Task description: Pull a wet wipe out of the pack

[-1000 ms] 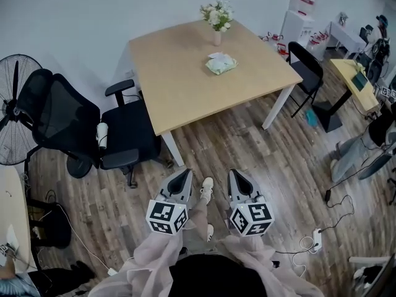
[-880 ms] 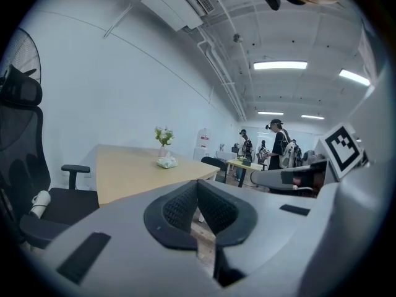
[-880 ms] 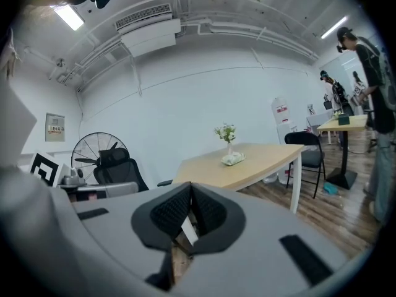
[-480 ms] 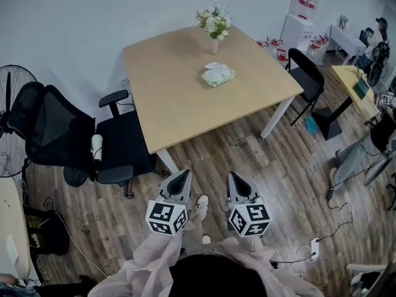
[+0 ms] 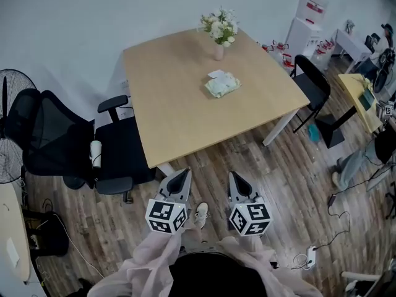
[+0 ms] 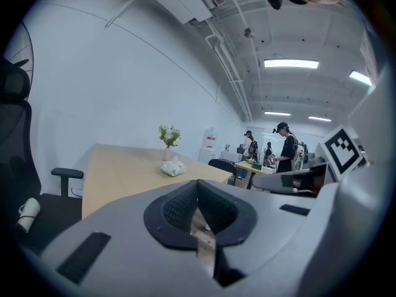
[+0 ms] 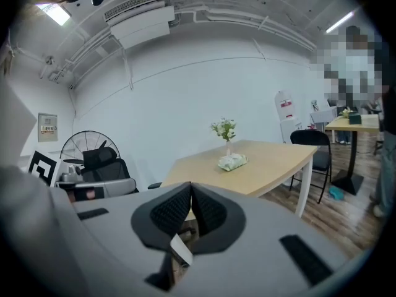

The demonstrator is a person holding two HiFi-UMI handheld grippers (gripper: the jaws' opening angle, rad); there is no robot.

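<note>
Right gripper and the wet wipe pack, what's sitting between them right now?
Head view: only wood floor, then the table with its near edge and bare top, separates the right gripper from the wet wipe pack. Nothing else lies on that stretch.

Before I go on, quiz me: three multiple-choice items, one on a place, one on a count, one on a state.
1. Where does the wet wipe pack lie?
A. on the table, near the vase of flowers
B. on the office chair
C. on the floor

2. How many things are on the table?
A. one
B. two
C. four

3. The left gripper and right gripper are:
A. both shut, empty
B. both wide open
C. each holding a wipe

Answers:
1 A: it lies by the vase on the tabletop.
2 B: only the vase and the pack are there.
3 A: each gripper view shows the pads together, with nothing between.
</note>
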